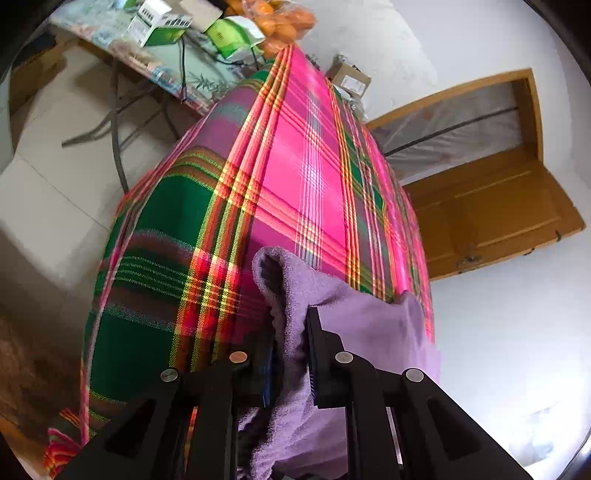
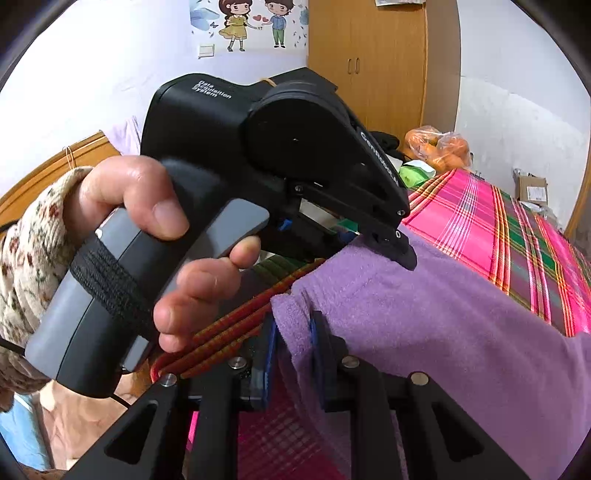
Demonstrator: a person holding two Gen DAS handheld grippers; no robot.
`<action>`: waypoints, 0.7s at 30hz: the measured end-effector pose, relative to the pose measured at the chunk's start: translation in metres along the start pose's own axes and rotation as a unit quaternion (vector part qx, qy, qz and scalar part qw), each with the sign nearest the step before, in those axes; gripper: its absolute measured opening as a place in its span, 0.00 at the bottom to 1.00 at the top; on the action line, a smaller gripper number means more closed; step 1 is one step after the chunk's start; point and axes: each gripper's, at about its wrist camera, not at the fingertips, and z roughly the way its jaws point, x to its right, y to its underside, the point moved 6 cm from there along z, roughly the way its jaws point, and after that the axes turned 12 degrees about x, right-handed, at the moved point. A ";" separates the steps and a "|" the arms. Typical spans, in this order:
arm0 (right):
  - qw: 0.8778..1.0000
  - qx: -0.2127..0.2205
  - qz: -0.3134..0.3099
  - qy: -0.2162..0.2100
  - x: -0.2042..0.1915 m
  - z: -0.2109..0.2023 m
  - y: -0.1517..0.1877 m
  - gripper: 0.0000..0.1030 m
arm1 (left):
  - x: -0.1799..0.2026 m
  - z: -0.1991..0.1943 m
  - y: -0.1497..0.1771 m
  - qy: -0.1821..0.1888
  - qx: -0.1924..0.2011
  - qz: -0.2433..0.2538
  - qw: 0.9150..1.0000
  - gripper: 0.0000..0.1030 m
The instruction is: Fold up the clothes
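Observation:
A purple fleece garment (image 1: 369, 332) lies on a bed covered with a pink and green plaid sheet (image 1: 295, 166). My left gripper (image 1: 291, 332) is shut on a bunched edge of the garment, and the cloth bulges up between its black fingers. In the right wrist view the garment (image 2: 424, 314) spreads to the right over the plaid sheet (image 2: 480, 221). My right gripper (image 2: 293, 332) is shut on a fold at its near edge. A hand (image 2: 147, 192) in a floral sleeve holds the left gripper (image 2: 402, 254), whose fingertips press on the purple cloth just beyond.
A folding table with green boxes (image 1: 162, 26) and a bag of oranges (image 1: 284, 22) stands past the bed's far end. A cardboard box (image 1: 349, 79) sits by the wall. A wooden door (image 1: 498, 206) and a wardrobe (image 2: 369, 62) line the walls.

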 end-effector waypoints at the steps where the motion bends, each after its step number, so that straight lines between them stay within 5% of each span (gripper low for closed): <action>1: 1.000 0.000 0.000 0.000 -0.002 -0.002 0.001 0.18 | 0.000 0.000 0.000 0.000 0.000 0.001 1.000 0.15; 21: 0.998 0.057 0.037 -0.010 0.013 -0.057 -0.011 0.18 | 0.045 -0.011 0.003 -0.006 0.011 0.030 0.999 0.16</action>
